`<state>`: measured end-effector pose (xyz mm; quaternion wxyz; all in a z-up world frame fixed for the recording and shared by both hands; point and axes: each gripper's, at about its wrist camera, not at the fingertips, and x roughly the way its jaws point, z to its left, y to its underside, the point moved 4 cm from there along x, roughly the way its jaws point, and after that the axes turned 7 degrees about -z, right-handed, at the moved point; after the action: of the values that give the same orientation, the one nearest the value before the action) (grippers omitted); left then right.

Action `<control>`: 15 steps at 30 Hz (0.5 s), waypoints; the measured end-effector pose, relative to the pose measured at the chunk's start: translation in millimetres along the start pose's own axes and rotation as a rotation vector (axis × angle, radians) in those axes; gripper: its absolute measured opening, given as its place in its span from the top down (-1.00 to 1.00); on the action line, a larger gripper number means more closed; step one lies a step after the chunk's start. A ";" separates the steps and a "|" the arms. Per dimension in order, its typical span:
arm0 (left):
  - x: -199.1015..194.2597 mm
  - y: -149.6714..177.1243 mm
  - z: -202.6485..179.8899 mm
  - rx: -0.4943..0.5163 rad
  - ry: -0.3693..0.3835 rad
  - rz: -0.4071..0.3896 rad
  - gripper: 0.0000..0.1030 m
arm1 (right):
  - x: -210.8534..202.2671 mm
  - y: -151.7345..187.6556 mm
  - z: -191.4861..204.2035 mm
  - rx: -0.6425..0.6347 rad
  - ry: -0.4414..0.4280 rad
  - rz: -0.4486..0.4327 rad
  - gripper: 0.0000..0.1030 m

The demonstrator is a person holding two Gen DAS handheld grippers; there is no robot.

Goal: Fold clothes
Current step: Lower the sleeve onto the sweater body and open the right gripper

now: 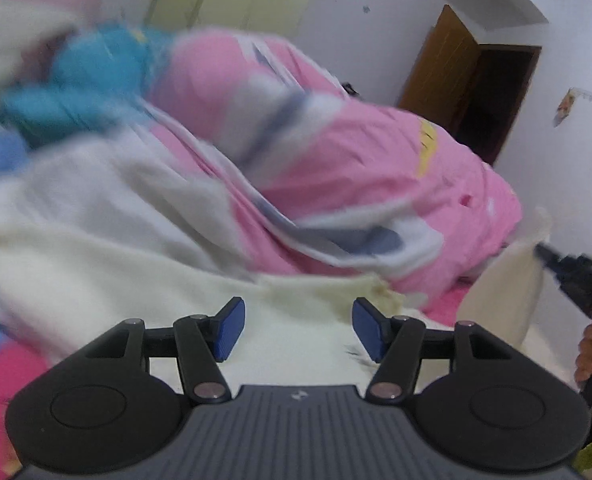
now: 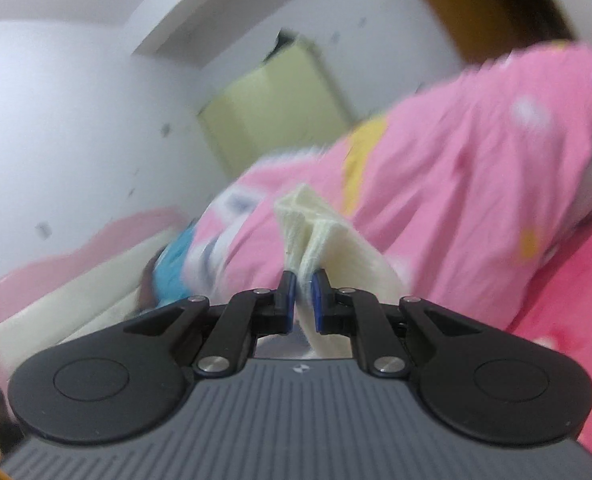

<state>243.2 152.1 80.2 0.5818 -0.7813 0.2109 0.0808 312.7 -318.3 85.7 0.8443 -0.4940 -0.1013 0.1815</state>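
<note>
The soft cream-white knitted garment [image 1: 200,280] lies spread over the bed, one edge of it gathered into a bunched fold [image 2: 315,236] that stands up out of the right gripper [image 2: 304,300]. That gripper's blue pads are pressed together on the cloth, a pinch suited, I'd say, to carrying a corner across for a fold. From the left side the same right gripper [image 1: 543,254] shows at the far edge, pulling the fabric into a raised tent. The left gripper [image 1: 297,328] hangs over the flat part of the garment with its jaws apart and nothing between them, probably free to take another edge. Behind lies a rumpled pink printed quilt [image 1: 375,152], with a bright turquoise cloth bundle [image 1: 88,84] beside it.
</note>
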 end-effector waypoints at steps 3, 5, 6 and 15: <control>-33.2 -4.0 12.1 0.047 -0.053 -0.006 -0.22 | 20.7 46.4 20.0 -0.005 -0.023 0.065 0.85; -40.6 12.8 12.9 0.060 -0.062 0.007 -0.26 | 36.2 80.4 35.0 -0.042 -0.026 0.105 0.83; -42.8 22.1 13.3 0.063 -0.063 0.017 -0.26 | 43.6 99.8 41.6 -0.071 -0.028 0.135 0.77; 31.5 123.2 -4.8 -0.061 0.031 0.181 -0.24 | 25.3 192.9 32.4 0.109 -0.068 0.421 0.10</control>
<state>218.8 111.3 -37.8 0.5448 -0.7776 0.2871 0.1271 284.7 -196.2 -66.6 0.8093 -0.4516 -0.0143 0.3754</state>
